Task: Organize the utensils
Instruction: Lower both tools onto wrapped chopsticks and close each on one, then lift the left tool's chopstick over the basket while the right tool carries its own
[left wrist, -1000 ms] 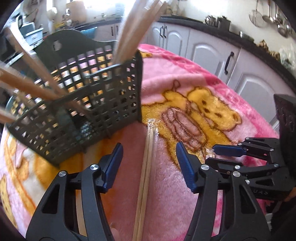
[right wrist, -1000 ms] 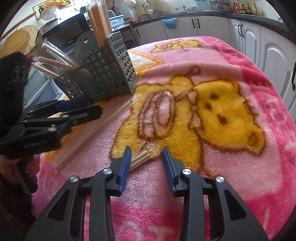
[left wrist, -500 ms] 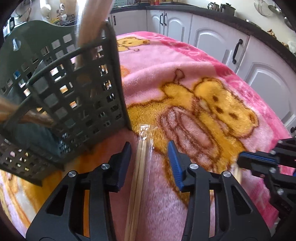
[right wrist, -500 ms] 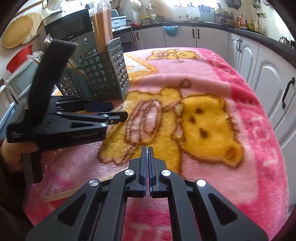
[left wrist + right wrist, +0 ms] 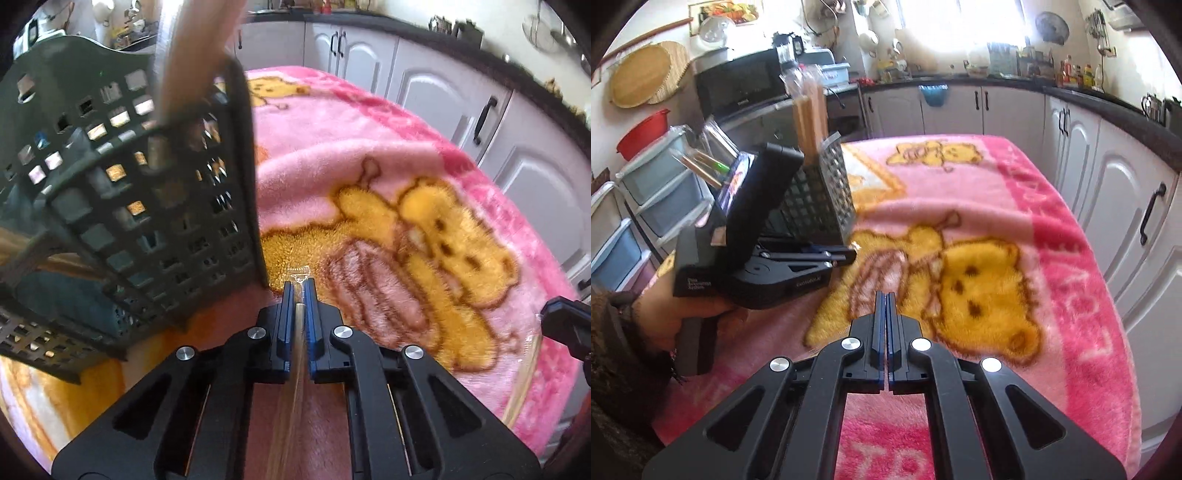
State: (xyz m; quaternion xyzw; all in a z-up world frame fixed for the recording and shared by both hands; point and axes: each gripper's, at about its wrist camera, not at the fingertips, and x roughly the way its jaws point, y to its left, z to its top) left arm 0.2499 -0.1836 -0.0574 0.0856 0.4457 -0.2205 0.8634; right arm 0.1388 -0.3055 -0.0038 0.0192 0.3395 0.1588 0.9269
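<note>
Chopsticks (image 5: pixel 300 325), plastic-sleeved pair, flat on blanket-covered surface (image 5: pixel 351 155) beside caddy (image 5: pixel 147 206): newly clamped between left gripper (image 5: pixel 299 314) fingers, open a second ago; right gripper (image 5: pixel 887 317) fingers likewise newly together, contents hidden; ready for lifting into caddy.

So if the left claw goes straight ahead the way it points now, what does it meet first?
Probably the blanket: the left claw, shut on wrapped chopsticks, points just right of the basket corner. Depth is unclear, so it may graze it.

bright daylight | window (image 5: pixel 938 26) glare blown out | fisheye edges warped | basket (image 5: pixel 122 206) blurred
</note>
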